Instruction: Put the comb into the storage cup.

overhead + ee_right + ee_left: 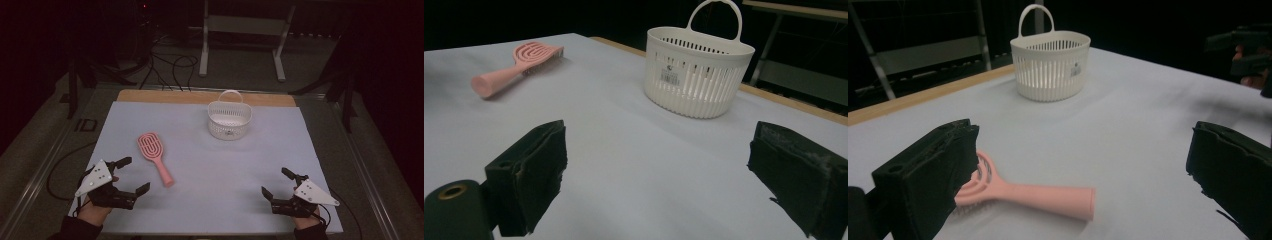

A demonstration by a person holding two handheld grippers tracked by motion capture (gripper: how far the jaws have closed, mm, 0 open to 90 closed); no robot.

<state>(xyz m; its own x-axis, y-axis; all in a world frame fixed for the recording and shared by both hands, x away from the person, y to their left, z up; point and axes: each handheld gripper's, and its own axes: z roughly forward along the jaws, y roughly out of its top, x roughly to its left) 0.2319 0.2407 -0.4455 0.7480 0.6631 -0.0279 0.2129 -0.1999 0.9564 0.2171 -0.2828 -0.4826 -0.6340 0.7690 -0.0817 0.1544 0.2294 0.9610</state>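
A pink hairbrush (156, 156) lies flat on the white table cover, its handle toward the near side; it also appears in the left gripper view (1038, 195) and the right gripper view (514, 67). A white slatted basket (229, 118) with an upright handle stands at the back centre, seen too as the basket (1050, 65) and the basket (698, 70). My left gripper (135, 175) rests open near the front left, just left of the brush handle, holding nothing. My right gripper (276, 182) rests open at the front right, empty.
The white cover (210, 165) spans the table, with a strip of bare wood (200, 96) along the far edge. Beyond stand a metal frame (240, 30) and loose cables (170, 67) on the floor. The other gripper (1248, 50) shows far right in the left gripper view.
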